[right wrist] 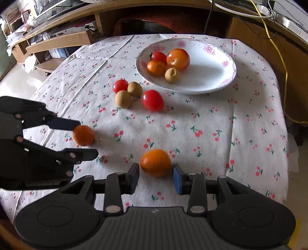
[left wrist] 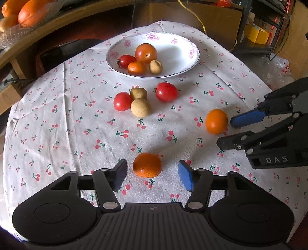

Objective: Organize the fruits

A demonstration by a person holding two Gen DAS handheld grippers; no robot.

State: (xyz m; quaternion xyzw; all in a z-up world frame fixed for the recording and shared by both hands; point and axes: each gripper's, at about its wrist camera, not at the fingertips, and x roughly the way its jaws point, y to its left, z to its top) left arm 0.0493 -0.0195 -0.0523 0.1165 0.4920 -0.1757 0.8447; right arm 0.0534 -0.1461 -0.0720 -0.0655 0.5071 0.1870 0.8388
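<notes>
My left gripper stands open around a small orange that rests on the cherry-print cloth, with a gap on each side. My right gripper is open; a second orange lies on the cloth at its fingertips, close to both pads. In the left wrist view that orange sits just ahead of the right gripper. The white flowered plate holds a large orange-red fruit, a red tomato, a small orange and a tan longan. Two red tomatoes and two longans lie before the plate.
A glass bowl of oranges stands on a wooden shelf at the back left. A cardboard box and a yellow cable lie behind the table. The cloth drops off at the table's right edge.
</notes>
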